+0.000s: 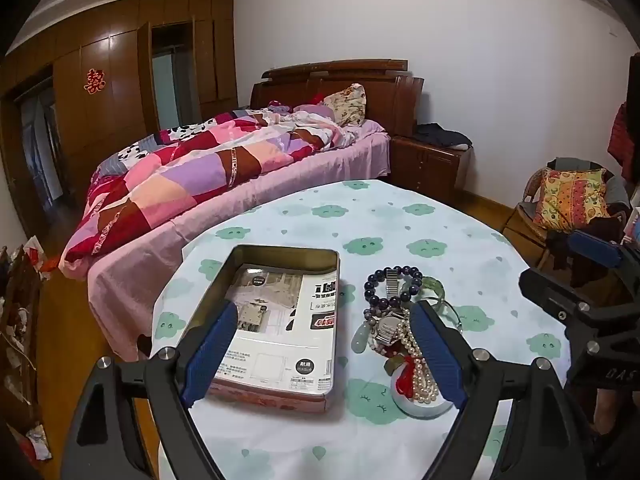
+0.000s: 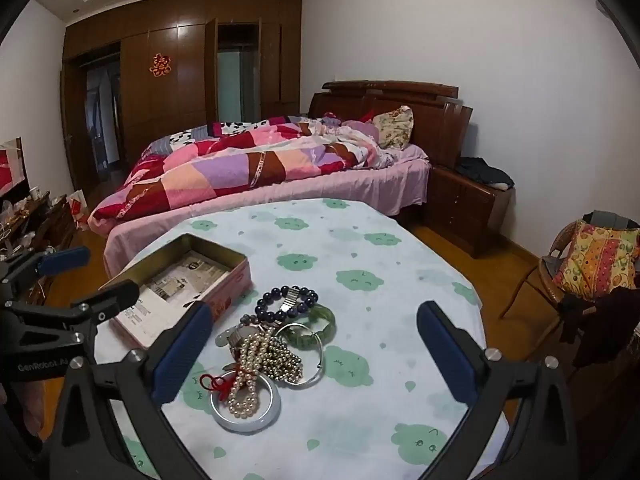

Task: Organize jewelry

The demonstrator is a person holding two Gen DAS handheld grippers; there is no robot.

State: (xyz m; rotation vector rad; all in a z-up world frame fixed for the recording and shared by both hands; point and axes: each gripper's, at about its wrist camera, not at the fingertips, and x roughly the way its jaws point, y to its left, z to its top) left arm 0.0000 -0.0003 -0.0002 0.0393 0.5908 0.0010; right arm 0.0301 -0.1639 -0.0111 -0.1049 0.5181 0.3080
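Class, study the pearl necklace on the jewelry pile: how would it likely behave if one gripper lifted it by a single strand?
The pearl necklace would probably hang limp, since its strands lie bunched and looped. It drapes across the pale bangle and touches the silver hoop, so it may drag them. Its round beads look smooth, so slipping seems possible.

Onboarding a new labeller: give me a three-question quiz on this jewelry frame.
1. True or false: the tin box already holds jewelry.
2. Which piece lies nearest the right wrist camera: A dark bead bracelet, B white bangle, C green bangle?
3. What state are the left gripper and right gripper in?

Key:
1. False, only a printed sheet.
2. B.
3. Both open, holding nothing.
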